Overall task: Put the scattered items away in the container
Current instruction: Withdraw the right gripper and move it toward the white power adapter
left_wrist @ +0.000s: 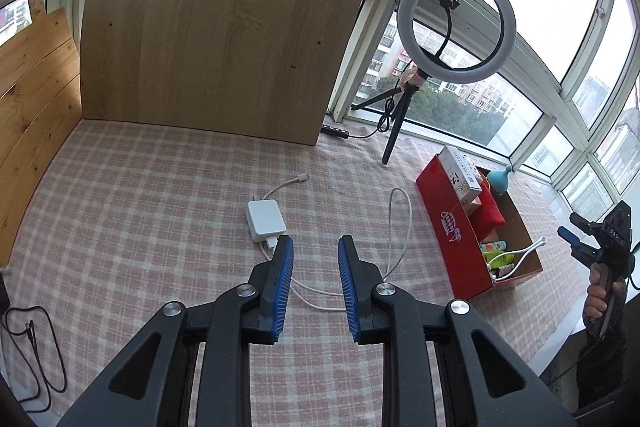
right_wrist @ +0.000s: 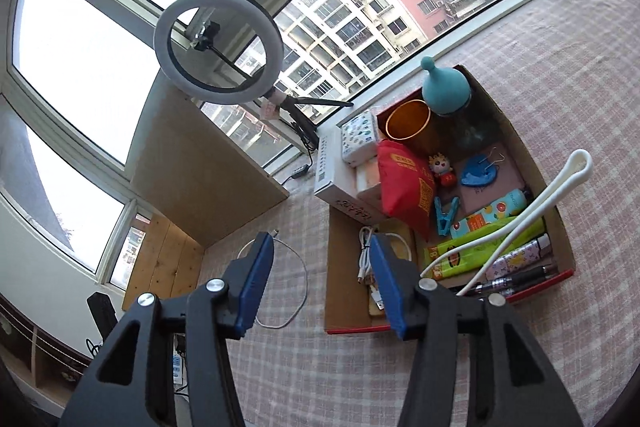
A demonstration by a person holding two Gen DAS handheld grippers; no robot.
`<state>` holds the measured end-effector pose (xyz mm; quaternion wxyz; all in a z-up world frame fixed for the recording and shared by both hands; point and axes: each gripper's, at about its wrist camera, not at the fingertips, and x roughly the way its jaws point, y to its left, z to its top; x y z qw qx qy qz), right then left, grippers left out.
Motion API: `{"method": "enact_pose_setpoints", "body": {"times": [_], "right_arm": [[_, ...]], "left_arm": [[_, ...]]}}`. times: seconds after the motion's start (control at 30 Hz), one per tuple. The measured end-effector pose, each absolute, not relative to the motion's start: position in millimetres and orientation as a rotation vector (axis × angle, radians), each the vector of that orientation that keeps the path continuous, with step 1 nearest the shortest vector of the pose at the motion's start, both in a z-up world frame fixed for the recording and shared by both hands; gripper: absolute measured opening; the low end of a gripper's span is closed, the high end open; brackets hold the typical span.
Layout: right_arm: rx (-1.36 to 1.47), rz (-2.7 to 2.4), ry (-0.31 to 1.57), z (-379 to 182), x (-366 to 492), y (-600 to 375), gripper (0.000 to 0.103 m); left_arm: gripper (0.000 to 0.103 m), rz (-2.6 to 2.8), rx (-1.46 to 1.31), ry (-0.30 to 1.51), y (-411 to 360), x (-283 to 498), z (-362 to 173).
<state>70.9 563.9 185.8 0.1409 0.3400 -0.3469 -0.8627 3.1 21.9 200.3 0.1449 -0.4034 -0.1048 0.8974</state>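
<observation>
A white charger brick (left_wrist: 266,221) lies on the checked cloth with its white cable (left_wrist: 401,223) looping toward the red cardboard box (left_wrist: 452,227). My left gripper (left_wrist: 315,247) hovers just short of the charger. It is open, and only the cable on the cloth below shows through the gap. My right gripper (right_wrist: 320,247) is open and empty over the box's near left wall (right_wrist: 340,267). It also shows at the far right in the left wrist view (left_wrist: 572,225), held by a hand. The cable loop (right_wrist: 298,275) lies left of the box.
The box holds a teal bottle (right_wrist: 444,87), a red pouch (right_wrist: 404,183), tubes, pens and white tongs (right_wrist: 560,183) that jut over its rim. A ring light on a tripod (left_wrist: 456,23) stands behind the box. A wooden board (left_wrist: 224,35) leans at the back, and a black cable (left_wrist: 36,343) lies at the left.
</observation>
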Motion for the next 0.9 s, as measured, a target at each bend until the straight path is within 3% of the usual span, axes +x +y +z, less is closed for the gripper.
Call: {"method": "enact_pose_setpoints", "body": {"times": [0.2, 0.27, 0.47, 0.53, 0.57, 0.6, 0.77, 0.9], "right_arm": [[0.999, -2.351, -0.915, 192, 61, 491, 0.050], [1.020, -2.309, -0.867, 195, 50, 463, 0.050], [1.002, -2.298, -0.646, 224, 6, 384, 0.050], [0.991, -2.301, -0.585, 232, -12, 362, 0.050], [1.003, -2.297, -0.571, 233, -21, 351, 0.050], [1.032, -2.298, -0.570, 227, -27, 342, 0.050], [1.230, -2.319, -0.609, 175, -41, 317, 0.050], [1.367, -2.255, -0.806, 121, -35, 323, 0.050]], "left_arm": [[0.024, 2.600, -1.128, -0.199, -1, 2, 219], [0.029, 2.599, -1.111, -0.151, -8, -6, 228], [0.032, 2.587, -1.067, -0.023, -18, -55, 252], [0.041, 2.582, -1.069, 0.007, -16, -77, 252], [0.049, 2.575, -1.080, 0.026, -14, -88, 248], [0.050, 2.559, -1.105, 0.035, -12, -99, 240], [0.048, 2.401, -1.218, 0.000, 9, -124, 169], [0.045, 2.231, -1.279, 0.005, 32, -117, 114]]}}
